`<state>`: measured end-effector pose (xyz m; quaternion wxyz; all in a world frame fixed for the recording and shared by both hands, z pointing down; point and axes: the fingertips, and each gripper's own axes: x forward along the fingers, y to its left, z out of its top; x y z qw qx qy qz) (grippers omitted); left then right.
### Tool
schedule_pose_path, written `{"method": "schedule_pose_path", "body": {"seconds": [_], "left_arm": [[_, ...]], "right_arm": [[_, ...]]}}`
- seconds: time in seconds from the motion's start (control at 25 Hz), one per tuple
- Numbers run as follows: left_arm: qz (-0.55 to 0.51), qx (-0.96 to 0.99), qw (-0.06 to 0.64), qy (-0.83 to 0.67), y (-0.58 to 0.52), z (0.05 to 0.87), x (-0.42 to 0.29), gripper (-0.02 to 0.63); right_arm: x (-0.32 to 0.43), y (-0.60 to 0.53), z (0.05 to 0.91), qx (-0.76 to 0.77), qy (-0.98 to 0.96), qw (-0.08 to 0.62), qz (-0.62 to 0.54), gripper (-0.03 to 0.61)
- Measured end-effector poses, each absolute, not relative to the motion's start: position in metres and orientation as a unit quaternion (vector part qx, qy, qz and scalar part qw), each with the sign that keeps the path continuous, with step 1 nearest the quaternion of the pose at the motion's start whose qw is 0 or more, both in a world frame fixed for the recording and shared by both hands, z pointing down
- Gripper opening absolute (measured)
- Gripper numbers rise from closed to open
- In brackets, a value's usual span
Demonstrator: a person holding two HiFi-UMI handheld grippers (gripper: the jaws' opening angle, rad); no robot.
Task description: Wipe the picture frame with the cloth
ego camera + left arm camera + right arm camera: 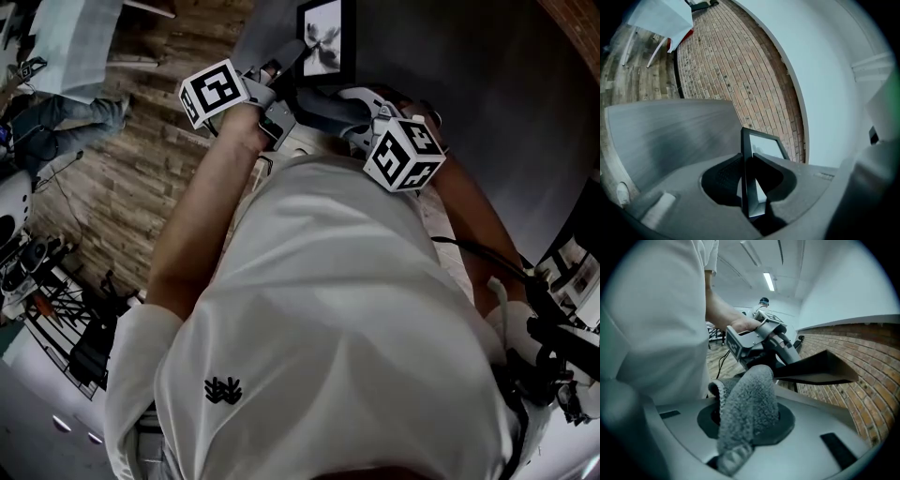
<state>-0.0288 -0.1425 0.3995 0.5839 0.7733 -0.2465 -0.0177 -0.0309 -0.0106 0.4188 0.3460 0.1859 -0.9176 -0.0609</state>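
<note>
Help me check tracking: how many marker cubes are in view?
2. One marker cube sits on the left gripper, at the head view's upper left; the other on the right gripper, right of centre. No more seem hidden.

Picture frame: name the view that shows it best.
Head view: the picture frame faces the camera, its print visible. Left gripper view has it edge-on in the jaws; right gripper view shows only a dark slanted slab.
</note>
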Motion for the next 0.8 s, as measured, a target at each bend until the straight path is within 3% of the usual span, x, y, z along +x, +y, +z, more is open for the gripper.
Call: {"method": "schedule_pose_path", "body": {"seconds": [0.2, 0.4, 0.8], "left_arm": [[-0.008, 0.787, 0.563, -0.251, -0.143, 0.398, -0.034, 0.077], [0.004, 0.8, 0.552, -0.234, -0.137, 0.395, -0.032, 0.077], [0.041, 0.827, 0.526, -0.194, -0.12, 0.391, -0.009, 0.077]], "right_arm": [[0.006, 0.006, 0.433, 0.167, -0.918, 0.359, 0.012, 0.089], [0.075, -0.026, 0.437, 0.251, -0.892, 0.368, 0.076, 0.089], [0.121, -0.091, 0.383, 0.344, -0.879, 0.322, 0.077, 0.089]]}}
